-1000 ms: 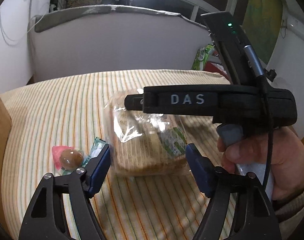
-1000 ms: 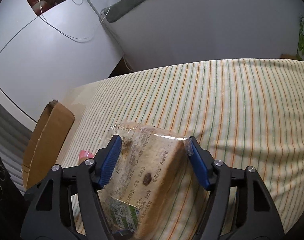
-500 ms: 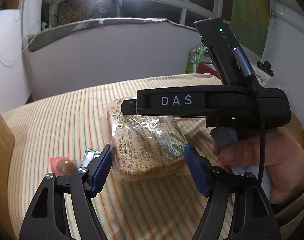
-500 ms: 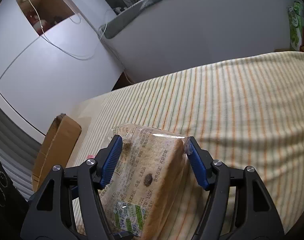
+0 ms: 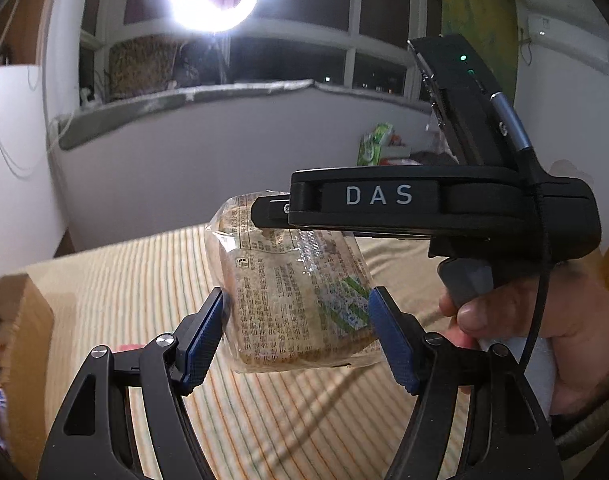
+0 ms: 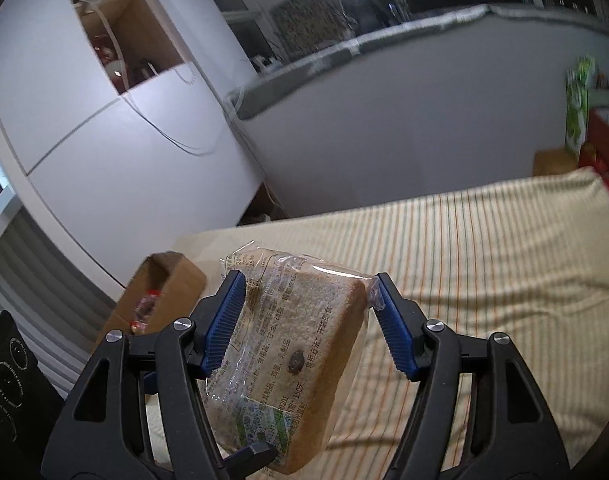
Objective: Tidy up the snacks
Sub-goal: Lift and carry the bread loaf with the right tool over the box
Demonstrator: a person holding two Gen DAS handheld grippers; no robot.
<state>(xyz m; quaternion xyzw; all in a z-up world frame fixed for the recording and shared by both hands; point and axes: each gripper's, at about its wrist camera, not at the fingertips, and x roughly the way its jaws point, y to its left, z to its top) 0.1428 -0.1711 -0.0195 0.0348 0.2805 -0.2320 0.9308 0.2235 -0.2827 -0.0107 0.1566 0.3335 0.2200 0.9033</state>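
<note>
A clear-wrapped pack of sliced brown bread (image 5: 292,296) hangs in the air above the striped tablecloth (image 5: 144,272). My left gripper (image 5: 296,320) is shut on its near end, with a blue pad against each side. My right gripper (image 6: 308,316) is shut across the same bread pack (image 6: 296,344), which stands tilted on edge between its pads. In the left wrist view the right gripper's black body (image 5: 444,208), held by a hand (image 5: 544,320), reaches in from the right over the top of the pack. A left finger tip (image 6: 256,452) shows under the pack in the right wrist view.
An open cardboard box (image 6: 164,292) with wrapped snacks inside stands at the table's left edge, also seen as the cardboard box (image 5: 20,312) in the left wrist view. A pink snack (image 5: 128,347) peeks out behind the left finger. Green packets (image 5: 374,144) lie beyond the table.
Both grippers have risen with the bread pack, which has left the tablecloth and tipped up. The pink and green snacks beside it have dropped almost out of view.
</note>
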